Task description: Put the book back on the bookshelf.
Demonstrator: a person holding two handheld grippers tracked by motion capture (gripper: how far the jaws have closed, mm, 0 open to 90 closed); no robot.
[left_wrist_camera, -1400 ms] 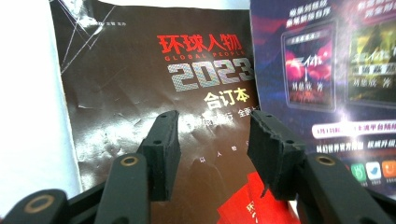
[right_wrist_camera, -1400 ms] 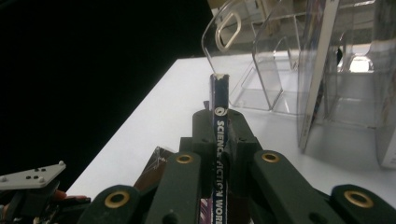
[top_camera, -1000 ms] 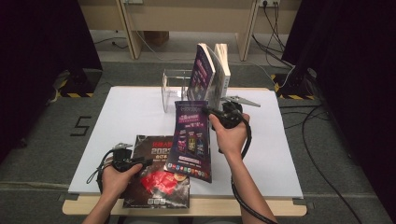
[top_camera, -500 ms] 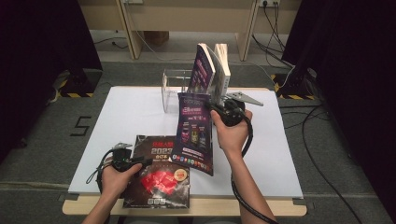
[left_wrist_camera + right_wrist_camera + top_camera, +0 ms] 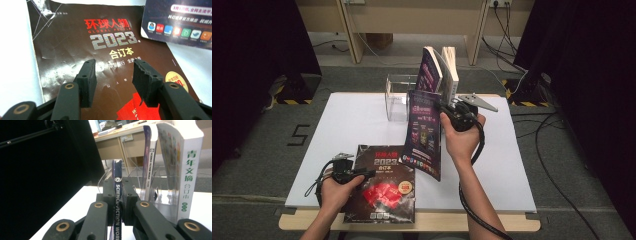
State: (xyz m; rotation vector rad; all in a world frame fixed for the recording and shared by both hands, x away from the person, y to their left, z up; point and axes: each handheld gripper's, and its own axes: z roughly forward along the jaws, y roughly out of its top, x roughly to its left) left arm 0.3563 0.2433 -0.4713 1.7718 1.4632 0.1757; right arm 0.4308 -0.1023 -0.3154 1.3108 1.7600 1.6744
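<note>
While right gripper [image 5: 451, 111] jaws clamp raised magazine [image 5: 424, 132], left gripper [image 5: 354, 172] jaws gape over brown book [image 5: 382, 192].

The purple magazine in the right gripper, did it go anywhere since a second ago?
Yes. The right gripper, shut on the purple magazine by its spine, carried it up the high view, closer to the clear stand holding two books. The left gripper stayed open over the dark magazine, which lies flat where it was.
</note>
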